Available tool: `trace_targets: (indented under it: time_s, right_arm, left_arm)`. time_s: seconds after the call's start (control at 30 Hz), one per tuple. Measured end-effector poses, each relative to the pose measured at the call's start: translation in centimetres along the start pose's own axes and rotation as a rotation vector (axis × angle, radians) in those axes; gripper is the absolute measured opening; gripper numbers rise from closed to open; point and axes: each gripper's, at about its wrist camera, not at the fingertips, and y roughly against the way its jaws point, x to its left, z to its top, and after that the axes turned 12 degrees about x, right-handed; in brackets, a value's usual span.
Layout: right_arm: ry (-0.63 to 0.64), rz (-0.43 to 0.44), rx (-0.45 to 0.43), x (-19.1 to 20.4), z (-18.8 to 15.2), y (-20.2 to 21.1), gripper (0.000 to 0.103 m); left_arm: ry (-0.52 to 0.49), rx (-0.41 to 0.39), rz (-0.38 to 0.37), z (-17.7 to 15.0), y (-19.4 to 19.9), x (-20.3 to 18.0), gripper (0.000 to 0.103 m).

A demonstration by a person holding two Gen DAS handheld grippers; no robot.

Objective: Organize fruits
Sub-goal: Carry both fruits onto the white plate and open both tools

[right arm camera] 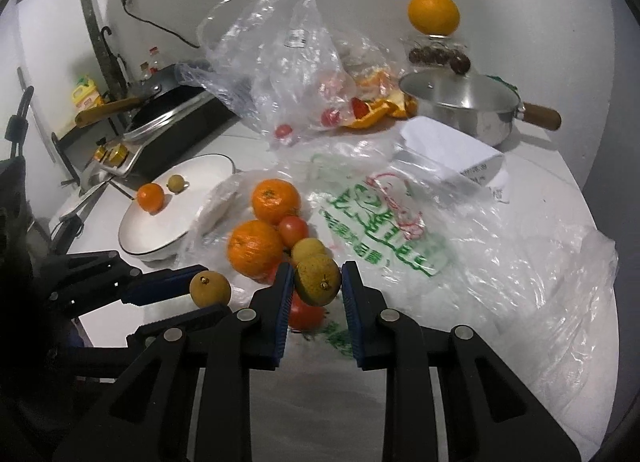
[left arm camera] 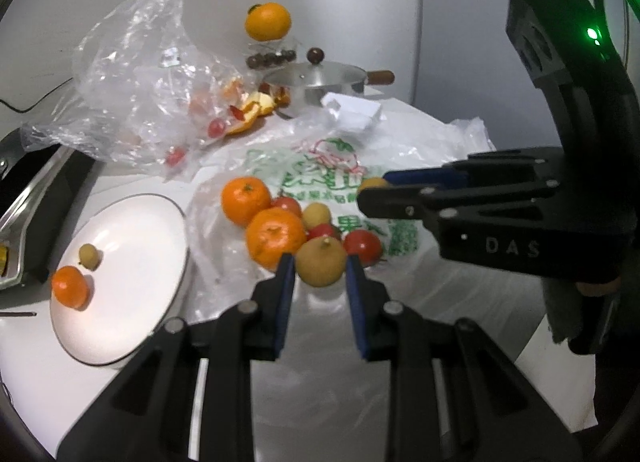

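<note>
Gripping longan (left arm camera: 321,262) in left claw (left arm camera: 320,268); second longan (right arm camera: 318,280) in right claw (right arm camera: 316,282).

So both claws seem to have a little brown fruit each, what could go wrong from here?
The left gripper and right gripper each pinch a round longan at the fingertips; either might slip out and roll. The loose fruits sit on a slippery printed bag, so a nudge could scatter them. The plate lies off to the left.

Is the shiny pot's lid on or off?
On. The lid sits flat over the silver pot, covering its whole top in both views, with its dark round knob standing up. What's inside cannot be seen.
</note>
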Motion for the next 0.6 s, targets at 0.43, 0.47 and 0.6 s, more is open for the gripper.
trace_targets:
  time_s: [0.43,0.47,0.6]
  right_arm:
    - [0.056,-0.004,-0.004,4.5,1.1,0.2,0.027]
    - [0.062,-0.005,-0.003,4.9,1.2,0.2,0.027]
    - [0.081,-0.010,0.004,6.4,1.6,-0.1,0.027]
  left_arm:
    - [0.065,-0.042,0.025,-2.1,2.3,4.0,0.026]
    - [0.072,-0.045,0.028,-2.3,2.5,4.4,0.026]
    - [0.082,-0.054,0.039,-3.0,2.8,5.6,0.026]
